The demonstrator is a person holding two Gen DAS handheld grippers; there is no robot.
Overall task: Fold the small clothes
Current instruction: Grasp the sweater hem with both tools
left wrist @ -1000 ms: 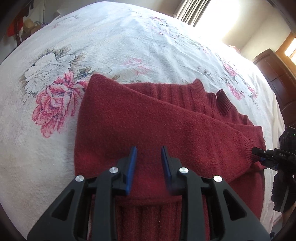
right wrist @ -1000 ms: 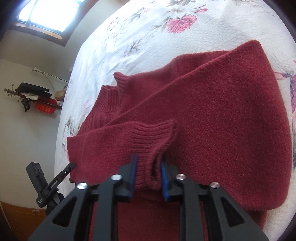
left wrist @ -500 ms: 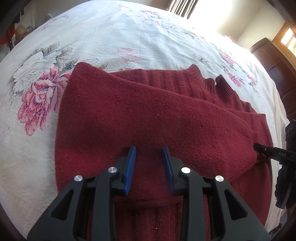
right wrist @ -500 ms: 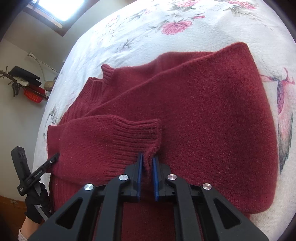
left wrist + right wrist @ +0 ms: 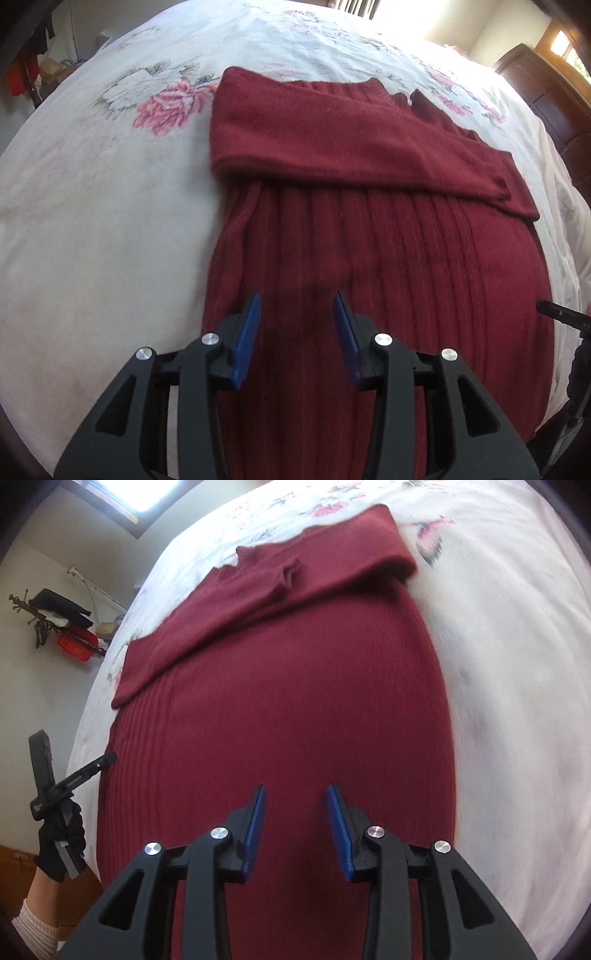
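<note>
Both tongs (image 5: 297, 325) (image 5: 295, 812) back, off sweater (image 5: 369, 240)

A white floral-printed bedspread (image 5: 110, 192) is flooded by window light at one o'clock, dark wooden furniture (image 5: 546, 92) beside it.

A white floral bedspread (image 5: 110, 206) covers the bed. Past its far right corner stands a dark wooden cabinet (image 5: 546, 92); a red basket (image 5: 75, 646) hangs on the wall.
</note>
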